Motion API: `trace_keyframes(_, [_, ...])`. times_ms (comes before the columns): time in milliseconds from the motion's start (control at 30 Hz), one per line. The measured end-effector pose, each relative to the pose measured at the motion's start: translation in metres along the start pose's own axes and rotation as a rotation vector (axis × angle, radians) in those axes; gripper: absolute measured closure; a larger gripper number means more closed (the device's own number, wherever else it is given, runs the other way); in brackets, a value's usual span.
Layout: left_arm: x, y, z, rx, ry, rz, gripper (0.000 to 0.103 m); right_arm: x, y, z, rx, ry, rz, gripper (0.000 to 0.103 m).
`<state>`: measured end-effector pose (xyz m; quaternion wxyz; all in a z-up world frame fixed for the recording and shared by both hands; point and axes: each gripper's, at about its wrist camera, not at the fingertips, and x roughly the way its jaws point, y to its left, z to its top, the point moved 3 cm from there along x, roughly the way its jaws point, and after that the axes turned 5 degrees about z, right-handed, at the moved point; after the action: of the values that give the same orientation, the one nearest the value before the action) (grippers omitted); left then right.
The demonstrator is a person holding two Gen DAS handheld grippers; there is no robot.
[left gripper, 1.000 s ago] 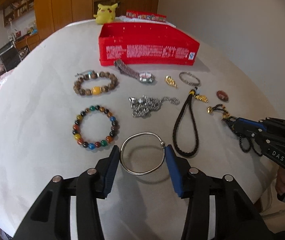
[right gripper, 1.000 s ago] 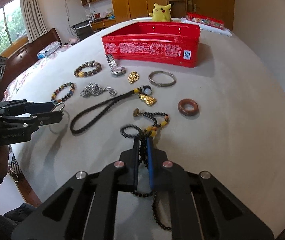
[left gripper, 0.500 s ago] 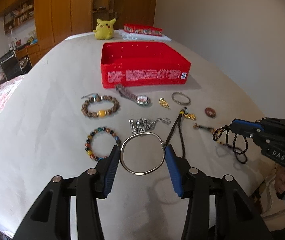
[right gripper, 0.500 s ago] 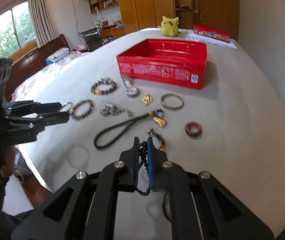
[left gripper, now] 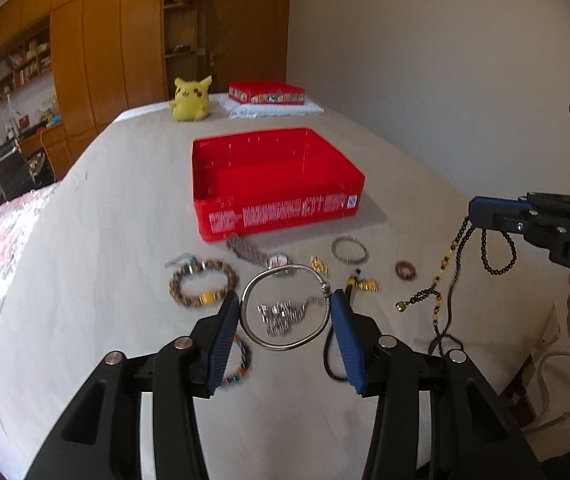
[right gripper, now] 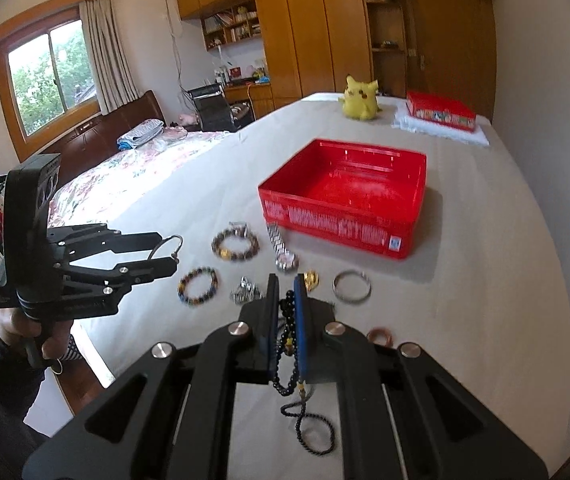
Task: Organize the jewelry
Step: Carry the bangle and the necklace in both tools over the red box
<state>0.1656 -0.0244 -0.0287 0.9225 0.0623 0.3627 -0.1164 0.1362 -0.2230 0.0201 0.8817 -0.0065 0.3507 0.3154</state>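
Jewelry hangs in both tools: the left hand-held gripper [left gripper: 285, 312] clamps a silver bangle [left gripper: 285, 306] half-wide, the right hand-held gripper [right gripper: 285, 312] pinches a black bead necklace [right gripper: 289, 344] nearly closed. Loose bracelets, a watch [right gripper: 283, 249] and rings lie before the empty red bin [right gripper: 349, 196] mid-bed; a yellow plush [left gripper: 191, 98] sits at the bed's far edge.

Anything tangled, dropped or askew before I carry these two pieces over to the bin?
Nothing looks dropped. The silver bangle sits squarely between the left gripper's pads; the black bead necklace dangles in loose loops from the right gripper, so it may snag. The red bin is empty.
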Motion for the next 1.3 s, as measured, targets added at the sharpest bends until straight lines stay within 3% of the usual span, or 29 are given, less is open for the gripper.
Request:
trace_keyframes(233, [-0.004, 0.006, 0.035, 0.026, -0.047, -0.012, 0.055, -0.009, 0.001, 0.046, -0.053, -0.044, -0.004, 0.097])
trace_keyframes(533, [0.014, 0.016, 0.098, 0.047, -0.063, -0.038, 0.055, -0.004, -0.016, 0.137, -0.091, -0.098, -0.002, 0.097])
trace_keyframes(700, [0.04, 0.024, 0.136, 0.042, -0.05, -0.039, 0.055, 0.023, -0.042, 0.181, -0.08, -0.094, -0.046, 0.097])
trace_keyframes(933, [0.098, 0.034, 0.177, 0.027, -0.007, -0.035, 0.055, 0.074, -0.083, 0.205, -0.023, -0.05, -0.091, 0.097])
trace_keyframes(1133, [0.153, 0.042, 0.187, 0.004, 0.059, -0.024, 0.055, 0.104, -0.11, 0.221, 0.001, -0.019, -0.126, 0.097])
trace_keyframes(1300, [0.174, 0.043, 0.187, -0.002, 0.074, -0.037, 0.055, 0.089, -0.102, 0.251, -0.042, -0.072, -0.125, 0.097])
